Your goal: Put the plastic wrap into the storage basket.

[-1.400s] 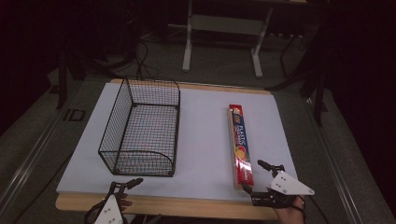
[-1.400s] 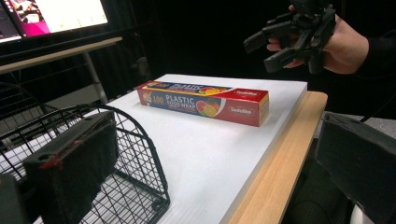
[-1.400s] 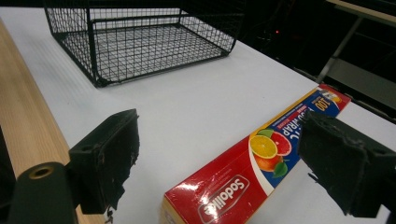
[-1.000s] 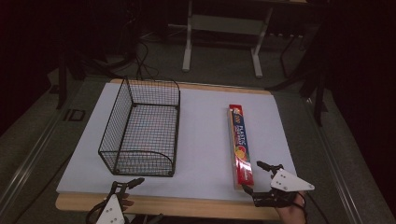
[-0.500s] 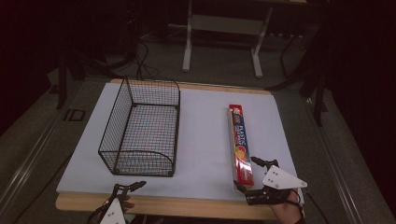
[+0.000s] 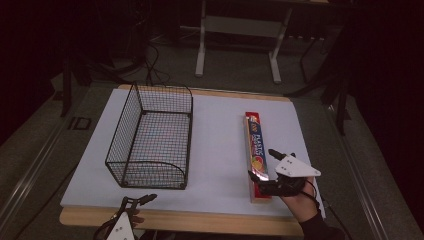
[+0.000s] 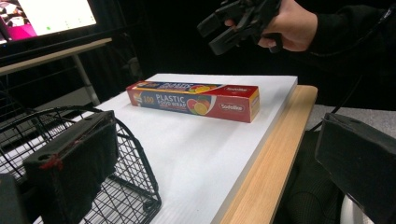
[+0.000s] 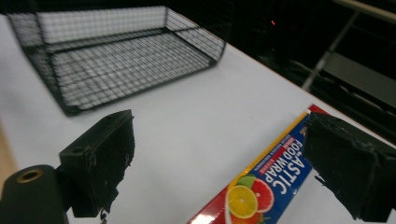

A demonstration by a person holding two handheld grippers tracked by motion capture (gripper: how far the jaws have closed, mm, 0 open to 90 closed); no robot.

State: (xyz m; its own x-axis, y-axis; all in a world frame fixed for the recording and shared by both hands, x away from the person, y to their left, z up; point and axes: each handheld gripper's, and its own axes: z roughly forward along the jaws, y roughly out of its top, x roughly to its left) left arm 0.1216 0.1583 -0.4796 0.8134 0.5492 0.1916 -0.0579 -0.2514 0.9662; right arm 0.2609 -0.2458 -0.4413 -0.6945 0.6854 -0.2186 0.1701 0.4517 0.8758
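The room around my table was dark, with a grey floor (image 6: 45, 150) and the white legs of a desk frame (image 6: 202, 45) at the far side. The table (image 6: 200, 222) had a light wood edge at the near side, and a big white board (image 6: 220, 150) covered most of its top.

On the left part of the board stood a black wire basket (image 6: 150, 137). It was open at the top and I could see the white board through its mesh.

On the right part of the board lay the box of plastic food wrap (image 6: 256, 150). It was long and thin and lay flat. Its long side ran from near to far, so one short end pointed at me and the other pointed at the far edge. It sat well apart from the basket.

My right gripper (image 6: 262, 164) hung over the near end of the box. Its jaws had just been opening and stood wide apart, one to each side of the box, holding nothing.

My left gripper (image 6: 145, 199) waited at the near edge, just in front of the basket. Its jaws were wide open too, with nothing between them.
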